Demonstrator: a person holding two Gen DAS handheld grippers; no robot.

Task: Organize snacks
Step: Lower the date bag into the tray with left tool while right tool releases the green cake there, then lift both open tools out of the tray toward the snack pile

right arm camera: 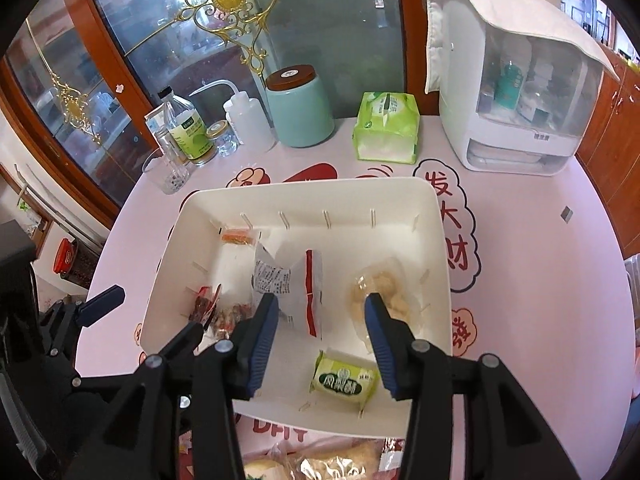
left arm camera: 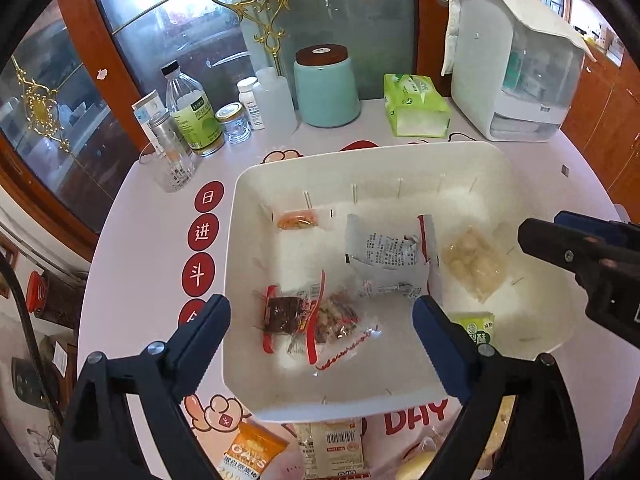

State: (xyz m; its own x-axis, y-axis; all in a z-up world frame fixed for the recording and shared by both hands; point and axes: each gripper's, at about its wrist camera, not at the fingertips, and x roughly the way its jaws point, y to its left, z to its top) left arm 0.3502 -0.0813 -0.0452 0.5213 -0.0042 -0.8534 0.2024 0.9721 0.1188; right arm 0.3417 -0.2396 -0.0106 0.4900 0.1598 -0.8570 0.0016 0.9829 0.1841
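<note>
A white rectangular plastic bin (left arm camera: 248, 264) sat on the pink-clothed bench (left arm camera: 152, 216), and the snacks lay loose on its floor. The left tool (left arm camera: 322, 330) hung over the bin's near-left part with its blue-padded jaws spread wide and nothing between them; below it lay a clear red-edged packet of dark dried fruit (left arm camera: 286, 312), touching a clear packet of mixed nuts (left arm camera: 340, 318). The right tool (right arm camera: 322, 322) was also wide open and empty above the bin's near side. Just beyond its left finger lay a crumpled white packet with a red strip (right arm camera: 288, 284), and by its right finger a clear bag of pale yellow pieces (right arm camera: 384, 292). A small green wrapped cake (right arm camera: 344, 380) rested near the bin's front wall, between the right tool's fingers as that camera saw it. A small orange sachet (left arm camera: 298, 220) lay at the far-left corner, well apart from the rest.

Outside the bin, nearer the cameras, an orange oat bar wrapper (left arm camera: 254, 454) and a pale barcoded packet (left arm camera: 336, 452) lay on the bench. At the back stood a mint-green canister with a brown lid (right arm camera: 300, 112), a green tissue pack (right arm camera: 386, 128) and a white cloth-draped storage box (right arm camera: 516, 112).
</note>
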